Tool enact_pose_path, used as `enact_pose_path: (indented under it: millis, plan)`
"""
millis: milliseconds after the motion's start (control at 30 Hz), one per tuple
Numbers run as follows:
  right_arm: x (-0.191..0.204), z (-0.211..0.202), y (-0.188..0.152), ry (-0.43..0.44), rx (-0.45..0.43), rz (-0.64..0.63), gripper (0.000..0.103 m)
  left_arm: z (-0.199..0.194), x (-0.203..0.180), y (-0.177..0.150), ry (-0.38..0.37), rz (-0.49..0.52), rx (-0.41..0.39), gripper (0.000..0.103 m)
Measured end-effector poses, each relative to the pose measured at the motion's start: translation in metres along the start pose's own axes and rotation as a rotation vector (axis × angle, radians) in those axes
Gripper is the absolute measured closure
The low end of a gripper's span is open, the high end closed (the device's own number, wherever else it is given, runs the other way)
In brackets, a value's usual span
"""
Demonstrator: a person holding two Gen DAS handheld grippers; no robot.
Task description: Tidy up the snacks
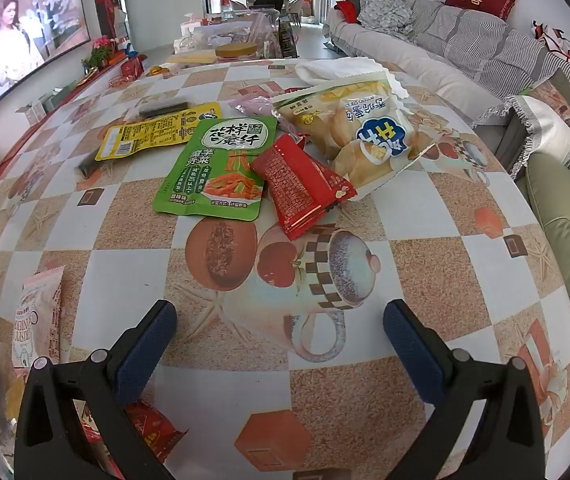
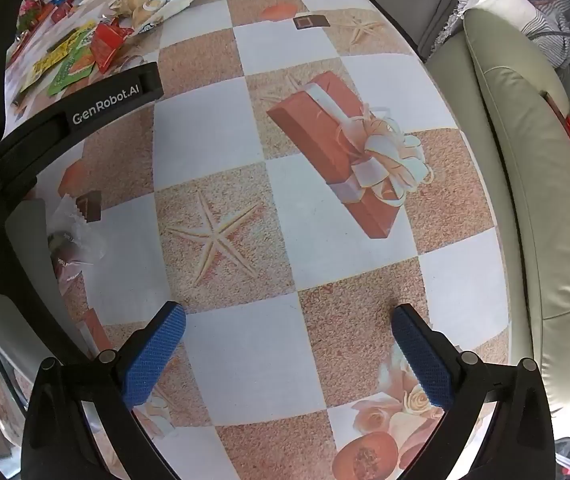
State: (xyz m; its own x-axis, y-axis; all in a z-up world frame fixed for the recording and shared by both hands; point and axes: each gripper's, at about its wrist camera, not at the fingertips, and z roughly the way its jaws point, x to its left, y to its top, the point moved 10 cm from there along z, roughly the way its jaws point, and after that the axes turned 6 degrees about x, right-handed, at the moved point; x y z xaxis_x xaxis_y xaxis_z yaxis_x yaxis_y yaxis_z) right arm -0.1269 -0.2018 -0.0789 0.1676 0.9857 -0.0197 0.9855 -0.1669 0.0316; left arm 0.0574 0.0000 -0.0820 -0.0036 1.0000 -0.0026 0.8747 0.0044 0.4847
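While both the left tongs (image 1: 280,322) and right tongs (image 2: 288,324) gape wide and empty above the bench (image 1: 425,216), the snacks lie ahead: red packet (image 1: 303,186), green pouch (image 1: 219,166), yellow pouch (image 1: 157,131), chip bag (image 1: 359,124).

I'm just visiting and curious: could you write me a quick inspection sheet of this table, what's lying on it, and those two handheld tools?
Surface: tablecloth with checks, starfish and gift-box prints.
Job's things: green packet, red packet, yellow packet and pale snack bag clustered together; pink wrapper apart.
Clutter: white cloth; jar at far end.
Grippers: left tool and right tool open, empty.
Cables: nothing seen.
Surroundings: sofa, television.
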Motion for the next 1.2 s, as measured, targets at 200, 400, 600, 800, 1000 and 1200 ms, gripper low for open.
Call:
enact_pose_path:
  millis: [200,400,600,800,1000,1200]
  plan:
    - [0.001,-0.001,0.020,0.001,0.023,-0.003,0.000,0.000,0.000,0.000,0.000,0.000,0.000,0.000]
    - [0.004,0.003,0.017,0.001,0.070,-0.024,0.000,0.000,0.000,0.000,0.000,0.000,-0.001,0.000]
    - [0.006,0.008,0.002,0.003,0.117,-0.042,0.000,0.000,0.000,0.000,0.000,0.000,-0.001,0.000]
    - [0.006,0.009,0.000,0.008,0.141,-0.043,0.000,0.000,0.000,0.000,0.000,0.000,-0.001,0.000]
    - [0.006,0.011,0.011,0.010,0.173,-0.048,0.000,0.000,0.000,0.000,0.000,0.000,-0.001,0.000]
    - [0.006,0.010,0.015,0.013,0.161,-0.051,0.000,0.000,0.000,0.000,0.000,0.000,-0.001,0.000]
